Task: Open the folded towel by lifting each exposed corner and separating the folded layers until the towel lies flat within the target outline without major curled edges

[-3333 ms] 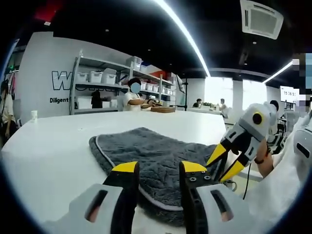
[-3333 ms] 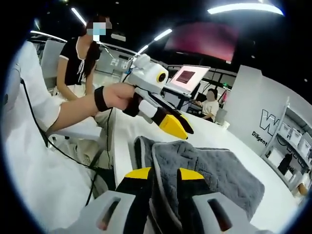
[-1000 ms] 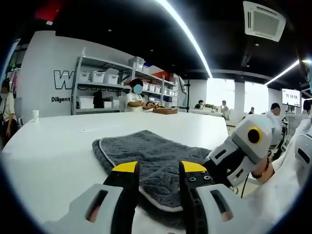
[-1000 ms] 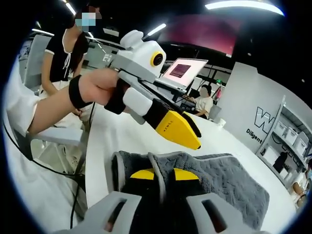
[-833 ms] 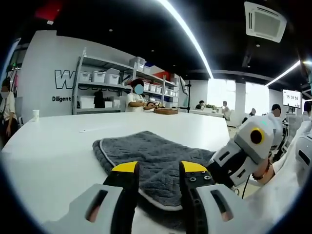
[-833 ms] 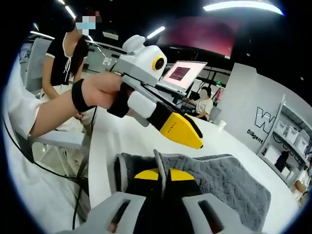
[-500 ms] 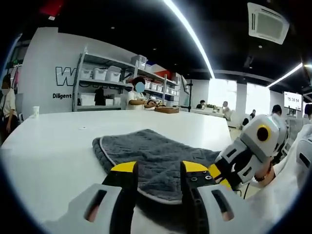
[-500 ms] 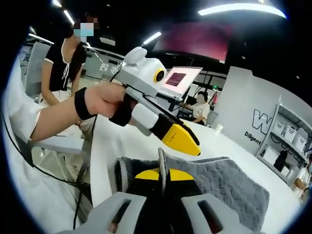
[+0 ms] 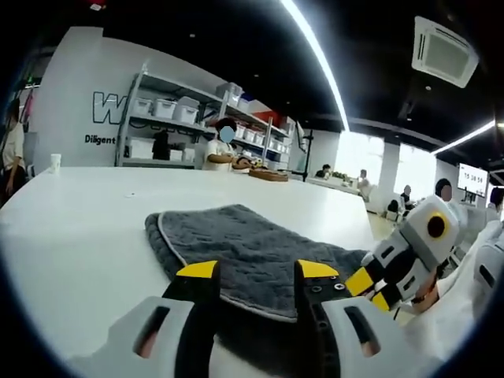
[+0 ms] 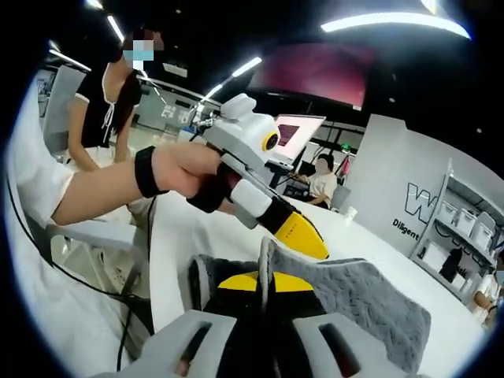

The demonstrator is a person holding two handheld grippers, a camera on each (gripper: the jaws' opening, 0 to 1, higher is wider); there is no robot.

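right gripper [image 10: 264,277]: our yellow tips are pressed together at the bottom centre of the right gripper view, pinching the towel's edge. A thin ridge of pale trim stands up between them, so we read this as a corner lift to peel the top layer off.
left gripper [image 9: 257,271]: tips sit apart with a moderate gap at the bottom centre of the left gripper view, holding nothing. They hover just over the towel's near hem, probably waiting to take the next corner or pin the lower layer.
towel [image 9: 236,244]: lies mid-frame in the left gripper view, still folded by the look of the doubled edge, flat apart from the pinched corner at lower right.
towel feel: dark grey, plush, nubby pile with a light piped border and rounded corners. It looks floppy and thick, so we guess the layers will cling a bit.
table [image 9: 71,228]: smooth glossy white top, wide and bare around the towel. We can't make out a target outline on it.
background: shelving [image 9: 169,126] with white bins at upper left of the left gripper view, a laptop [image 10: 295,130] upper centre of the right gripper view.
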